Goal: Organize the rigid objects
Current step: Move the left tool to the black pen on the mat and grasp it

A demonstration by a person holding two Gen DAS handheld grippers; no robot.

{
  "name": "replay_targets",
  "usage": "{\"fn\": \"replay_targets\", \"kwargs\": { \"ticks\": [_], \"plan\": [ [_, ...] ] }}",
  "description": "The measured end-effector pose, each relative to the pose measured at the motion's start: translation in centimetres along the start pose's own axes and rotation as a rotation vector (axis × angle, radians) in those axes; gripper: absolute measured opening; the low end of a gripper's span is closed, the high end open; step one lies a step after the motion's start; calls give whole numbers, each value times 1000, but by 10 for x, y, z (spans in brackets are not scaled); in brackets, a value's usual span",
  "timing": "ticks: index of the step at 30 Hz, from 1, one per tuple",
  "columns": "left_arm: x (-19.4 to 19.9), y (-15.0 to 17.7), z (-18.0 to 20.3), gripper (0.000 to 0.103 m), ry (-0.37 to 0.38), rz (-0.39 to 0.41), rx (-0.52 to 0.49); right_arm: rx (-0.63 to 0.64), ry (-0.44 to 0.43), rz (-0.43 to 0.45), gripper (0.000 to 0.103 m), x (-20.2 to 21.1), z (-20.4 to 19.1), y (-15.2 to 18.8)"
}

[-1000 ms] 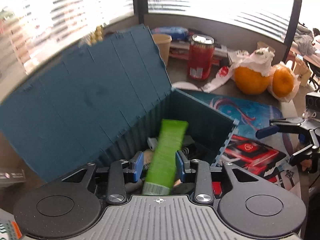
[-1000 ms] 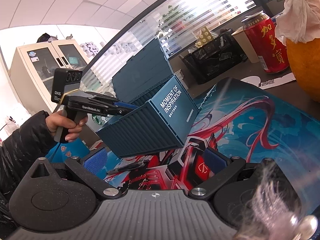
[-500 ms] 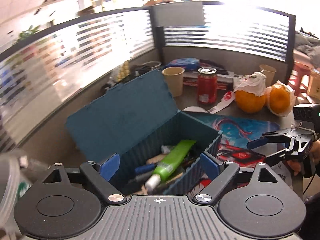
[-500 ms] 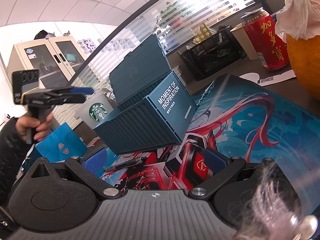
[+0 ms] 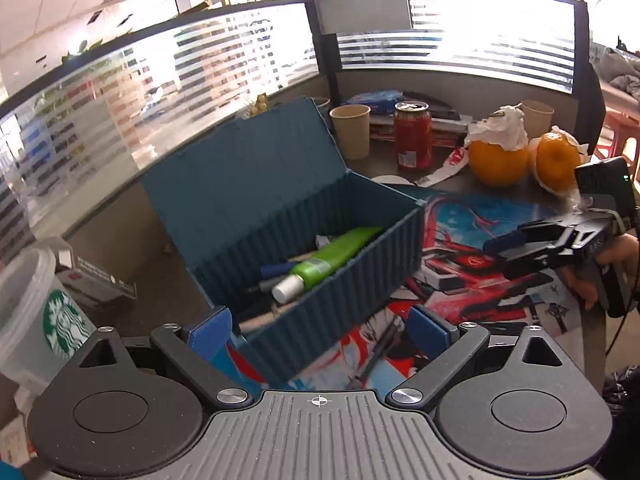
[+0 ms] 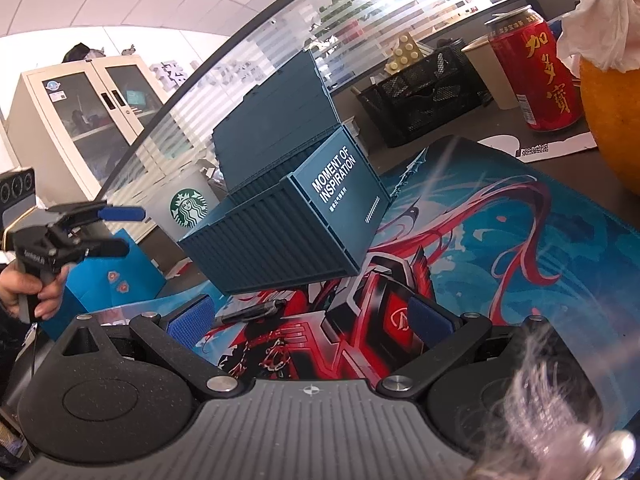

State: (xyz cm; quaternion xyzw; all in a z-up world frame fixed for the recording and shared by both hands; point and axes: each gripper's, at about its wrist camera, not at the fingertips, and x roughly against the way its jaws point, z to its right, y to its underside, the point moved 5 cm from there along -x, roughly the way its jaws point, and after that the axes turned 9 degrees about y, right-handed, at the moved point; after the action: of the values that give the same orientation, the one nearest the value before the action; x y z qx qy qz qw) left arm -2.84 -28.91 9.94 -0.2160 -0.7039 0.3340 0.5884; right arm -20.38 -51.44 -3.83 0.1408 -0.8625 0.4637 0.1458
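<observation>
A dark teal container-shaped box (image 5: 340, 280) stands open on the printed desk mat (image 5: 480, 240), lid tilted back. Inside lie a green tube (image 5: 328, 260) with a white cap, a blue pen (image 5: 276, 270) and other small items. My left gripper (image 5: 316, 330) is open and empty, held back above the box's near corner. A black pen (image 6: 248, 312) lies on the mat (image 6: 500, 240) in front of the box (image 6: 288, 232), between my right fingers. My right gripper (image 6: 310, 316) is open and empty, low over the mat; it also shows in the left wrist view (image 5: 516, 248).
A Starbucks cup (image 5: 36, 312) stands at the left. A red can (image 5: 412, 136), paper cup (image 5: 352, 130) and two oranges (image 5: 498, 160) sit behind the mat. A black mesh basket (image 6: 424, 92) is at the back, a blue paper bag (image 6: 108, 280) at left.
My left gripper opened, let the green tube drop into the box, then pulled back and up. The right gripper stayed nearly still.
</observation>
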Motion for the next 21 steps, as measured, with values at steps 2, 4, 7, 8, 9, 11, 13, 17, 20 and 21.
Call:
{"fn": "replay_targets", "kwargs": {
  "ticks": [2,4,7,8,9,11,13,17,20,21],
  "plan": [
    [2,4,4,96,5,5,6,0,1,-2,103,-1,0,0],
    [3,8,8,97,12,6,6,0,4,-5,103,-1,1,0],
    [1,17,17,99,49,-5,0,0,6,-10,103,-2,1,0],
    [-2,21,20,99,62,-10,-5,0,8,-11,103,-2,1,0],
    [-6,25,23,99,71,-18,-9,0,9,-11,103,-3,1,1],
    [-16,34,27,99,83,-32,-11,0,9,-11,103,-3,1,1],
    [-28,43,28,99,103,-51,1,1,9,-12,103,-3,1,1],
    [-50,57,26,99,133,-67,34,0,8,-11,103,-3,1,1],
    [-62,62,21,99,163,-38,59,0,7,-11,103,-3,1,1],
    [-66,63,19,99,170,-30,70,0,7,-11,103,-3,1,1]
  ]
}}
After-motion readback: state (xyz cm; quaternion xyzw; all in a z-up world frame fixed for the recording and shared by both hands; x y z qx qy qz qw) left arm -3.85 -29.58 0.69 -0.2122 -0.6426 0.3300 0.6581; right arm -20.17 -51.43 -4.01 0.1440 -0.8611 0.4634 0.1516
